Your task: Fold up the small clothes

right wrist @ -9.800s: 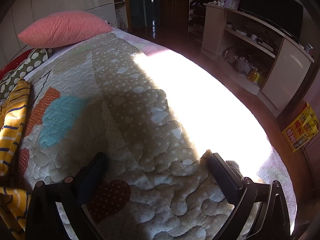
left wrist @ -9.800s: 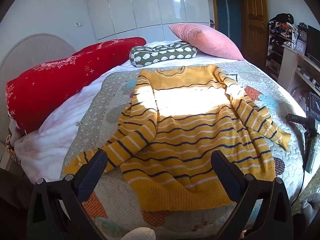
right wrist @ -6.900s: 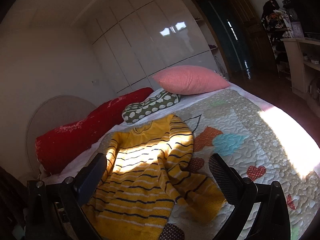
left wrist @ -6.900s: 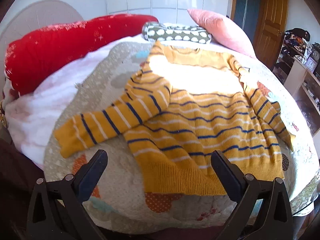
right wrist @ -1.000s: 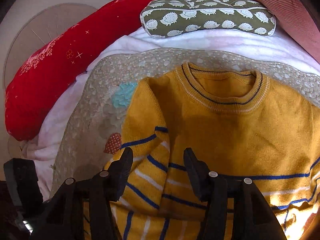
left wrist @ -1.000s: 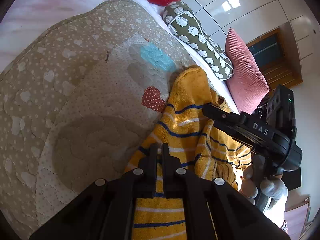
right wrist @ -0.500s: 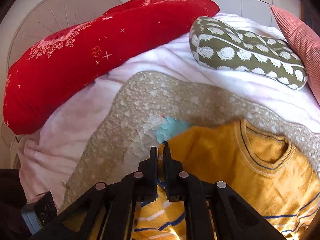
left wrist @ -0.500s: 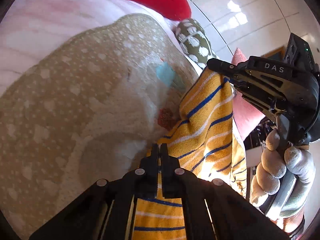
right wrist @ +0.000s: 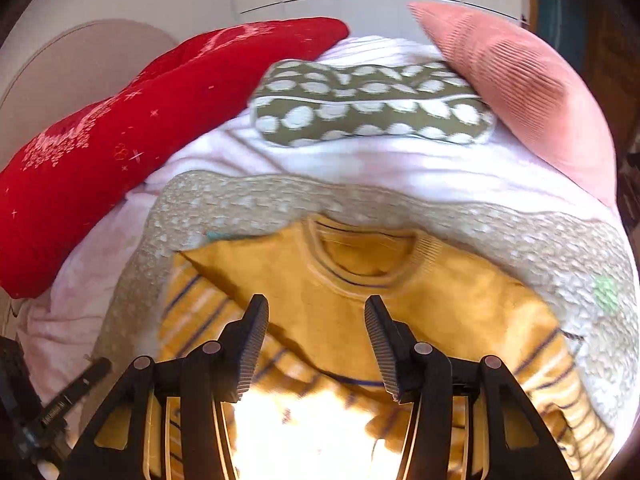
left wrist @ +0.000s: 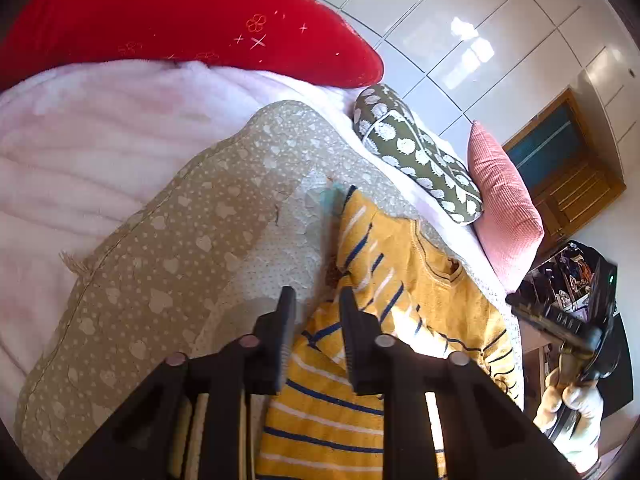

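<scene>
A yellow sweater with blue and white stripes lies on the quilt, its left sleeve folded in over the body. My left gripper is open a little, its jaws just over the sweater's left edge with nothing between them. My right gripper is open and empty above the sweater just below the collar. The right gripper also shows at the right edge of the left wrist view, held in a gloved hand.
A beige patterned quilt covers the bed over a pale pink blanket. A red pillow, a green dotted bolster and a pink pillow lie at the head. A wooden door is at the right.
Both grippers have let go of the left sleeve, which now lies folded over the body. The right gripper has drawn back to the right and both sets of jaws have opened.
</scene>
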`<state>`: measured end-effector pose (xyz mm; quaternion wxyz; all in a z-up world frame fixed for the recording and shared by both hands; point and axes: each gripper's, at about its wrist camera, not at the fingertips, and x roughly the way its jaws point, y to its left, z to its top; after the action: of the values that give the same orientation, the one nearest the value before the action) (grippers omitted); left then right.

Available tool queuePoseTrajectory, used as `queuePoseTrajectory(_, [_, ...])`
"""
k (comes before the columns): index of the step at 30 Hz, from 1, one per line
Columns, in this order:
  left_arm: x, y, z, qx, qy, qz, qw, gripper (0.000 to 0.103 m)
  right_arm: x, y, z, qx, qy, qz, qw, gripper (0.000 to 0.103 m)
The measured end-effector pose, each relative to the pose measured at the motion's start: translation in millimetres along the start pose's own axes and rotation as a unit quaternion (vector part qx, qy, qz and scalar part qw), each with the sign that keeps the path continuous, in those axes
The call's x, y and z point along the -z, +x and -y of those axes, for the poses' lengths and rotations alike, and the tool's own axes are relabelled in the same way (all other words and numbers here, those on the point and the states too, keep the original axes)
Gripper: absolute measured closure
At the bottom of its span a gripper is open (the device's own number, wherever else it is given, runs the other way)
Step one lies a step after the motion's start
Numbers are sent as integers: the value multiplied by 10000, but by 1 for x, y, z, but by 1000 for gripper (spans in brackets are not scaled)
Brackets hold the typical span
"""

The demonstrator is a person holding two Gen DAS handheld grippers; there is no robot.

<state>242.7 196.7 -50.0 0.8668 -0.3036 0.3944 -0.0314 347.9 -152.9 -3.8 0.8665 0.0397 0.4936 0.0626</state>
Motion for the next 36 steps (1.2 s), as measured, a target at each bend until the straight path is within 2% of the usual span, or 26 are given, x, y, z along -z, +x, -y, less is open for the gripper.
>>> queuePoseTrajectory(3, [6,-13,20,52,260,90,9996,63,40,-5,73,345,549,-246,9976,48])
queuePoseTrajectory(6, [18,-27,30,-14,503,185,9986,54,74,2,123,283,1173,-337,9921,48])
queuePoseTrajectory(8, [29,-34,30,-217,650,339,9971,51,88,8,136,126,1409,-320,9894,48])
queuePoseTrajectory(11, [47,-35,19,-407,819,486,9946,47,93,13,127,-137,1286,-162,9915,48])
queuePoseTrajectory(15, [49,-14,3,-443,670,131,9967,47,93,15,96,-341,764,-127,9964,48])
queuePoseTrajectory(18, [49,-7,1,-316,636,17,9975,47,97,24,76,-396,374,-322,9980,48])
queuePoseTrajectory(20, [51,-9,3,-382,720,72,9966,47,102,34,66,-200,74,-516,9984,48])
queuePoseTrajectory(23, [50,-10,2,-476,701,134,9963,47,104,33,53,123,-210,-532,9983,91])
queuePoseTrajectory(24, [49,-10,0,-473,669,122,9966,47,102,29,50,258,-287,-468,9982,95])
queuePoseTrajectory(27, [46,-8,-5,-493,576,78,9971,47,83,16,44,762,-424,-120,9961,96])
queuePoseTrajectory(30, [44,-6,-10,-500,505,19,9975,47,58,12,51,1121,-300,121,9932,96])
queuePoseTrajectory(32, [42,-4,-14,-510,442,-27,9977,47,49,20,52,1323,-297,51,9908,95])
queuePoseTrajectory(34, [40,-3,-18,-556,377,-64,9977,47,48,34,51,1349,-283,-288,9900,94])
queuePoseTrajectory(36, [36,-5,-24,-599,293,-54,9978,47,49,25,44,1488,-194,-10,9887,92])
